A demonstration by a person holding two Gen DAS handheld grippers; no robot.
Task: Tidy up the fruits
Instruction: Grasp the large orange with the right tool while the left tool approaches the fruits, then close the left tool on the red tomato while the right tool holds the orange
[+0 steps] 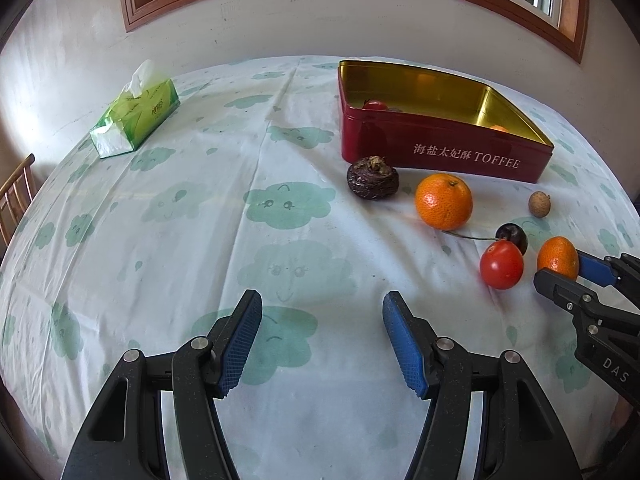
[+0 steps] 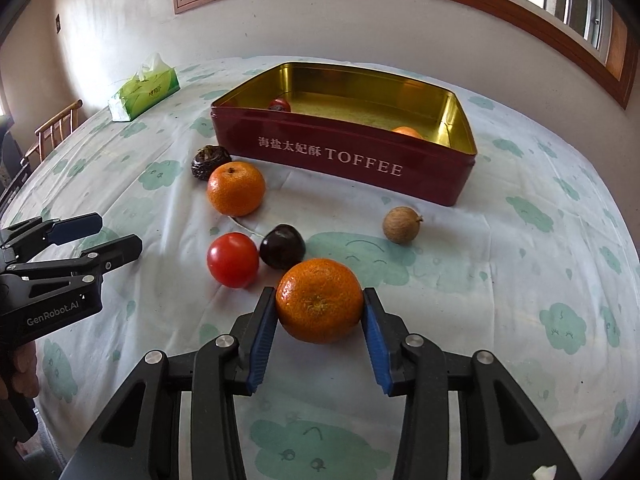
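Right tongs (image 2: pixel 320 308), angled downward, clamp a mandarin (image 2: pixel 319 300); left tongs (image 1: pixel 322 340) hover spread, empty.

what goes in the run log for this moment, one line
step: grasp | right gripper: shut on mandarin, on tablecloth | left gripper: open, empty | toffee tin: some fruit inside

Red tin (image 2: pixel 344 160), gold inside; white tablecloth (image 1: pixel 160 240), green clouds.

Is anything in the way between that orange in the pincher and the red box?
Yes: the dark cherry sits just beyond the mandarin gripped by the right gripper. The tin is open, so lifting clears it.
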